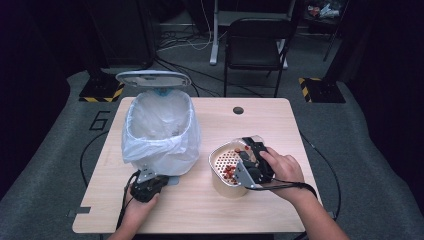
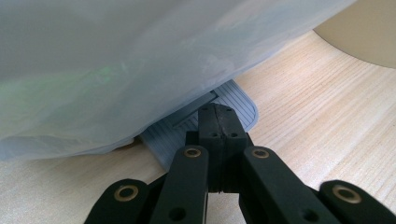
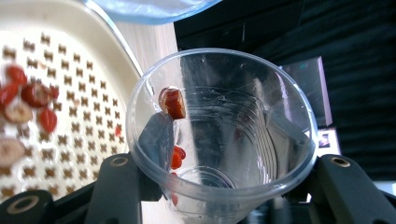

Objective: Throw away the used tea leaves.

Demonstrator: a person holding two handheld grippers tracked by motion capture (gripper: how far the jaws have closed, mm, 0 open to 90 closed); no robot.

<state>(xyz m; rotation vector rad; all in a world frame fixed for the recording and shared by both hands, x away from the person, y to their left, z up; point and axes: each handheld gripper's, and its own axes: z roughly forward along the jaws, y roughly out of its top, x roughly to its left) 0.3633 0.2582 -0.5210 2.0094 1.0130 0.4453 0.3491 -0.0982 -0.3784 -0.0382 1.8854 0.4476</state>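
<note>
We hold a clear plastic cup [image 3: 224, 135] in the right gripper [image 1: 252, 162], its jaws clamped on the cup's sides. The cup is tipped over a cream strainer basket [image 1: 220, 172] on the right half of the wooden table [image 1: 280, 130]. Red fruit pieces [image 1: 229, 171] lie on the basket's perforated floor, and in the right gripper view a few more [image 3: 173, 103] cling to the cup's inner wall. Our left gripper [image 1: 147, 186] sits at the near side of a bin [image 1: 157, 132] lined with a white bag, its lid [image 1: 153, 78] raised. Its jaws are fully closed, with the tips on the bin's grey ribbed pedal [image 2: 187, 128].
</note>
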